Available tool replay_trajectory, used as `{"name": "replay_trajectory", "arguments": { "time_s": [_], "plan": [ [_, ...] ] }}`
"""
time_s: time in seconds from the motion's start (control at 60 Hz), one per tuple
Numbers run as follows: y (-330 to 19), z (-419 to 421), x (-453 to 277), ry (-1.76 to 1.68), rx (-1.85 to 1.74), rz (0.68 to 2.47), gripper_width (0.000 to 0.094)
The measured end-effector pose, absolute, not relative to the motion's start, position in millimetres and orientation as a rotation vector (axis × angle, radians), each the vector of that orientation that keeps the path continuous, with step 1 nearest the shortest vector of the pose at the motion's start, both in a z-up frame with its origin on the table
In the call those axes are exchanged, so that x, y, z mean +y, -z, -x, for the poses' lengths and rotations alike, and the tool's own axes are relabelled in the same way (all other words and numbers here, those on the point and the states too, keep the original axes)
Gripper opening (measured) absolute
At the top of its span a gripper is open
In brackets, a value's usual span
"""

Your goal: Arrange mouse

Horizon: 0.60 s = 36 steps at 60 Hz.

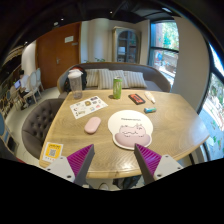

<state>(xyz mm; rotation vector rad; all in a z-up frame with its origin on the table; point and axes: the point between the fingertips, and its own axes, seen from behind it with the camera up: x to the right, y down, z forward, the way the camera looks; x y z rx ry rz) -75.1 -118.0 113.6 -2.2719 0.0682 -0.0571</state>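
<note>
A pink mouse [92, 124] lies on the wooden table [170, 125], left of a round cat-face mouse mat [131, 129] in white and pink. My gripper [113, 160] hangs over the table's near edge, well short of both. Its fingers [80, 158] with purple pads are wide apart and hold nothing. The mouse sits ahead of the left finger; the mat lies ahead, between the fingers' lines.
A green bottle [117, 88] and a glass [77, 85] stand at the far side. A printed sheet [88, 105], a dark wallet-like item [137, 98], a blue object [149, 109] and a pink-yellow card [52, 151] lie on the table. Chairs [38, 122] stand to the left, a sofa behind.
</note>
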Motion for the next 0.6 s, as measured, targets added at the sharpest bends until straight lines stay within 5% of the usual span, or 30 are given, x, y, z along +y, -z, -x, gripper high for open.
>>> {"name": "replay_trajectory", "arguments": {
  "time_s": [0.433, 0.6],
  "plan": [
    [9.9, 170.2, -8.3, -0.214, -0.204, 2.338, 0.0835],
    [13.8, 177.9, 31.9, -0.192, -0.202, 2.281, 0.0822]
  ]
}}
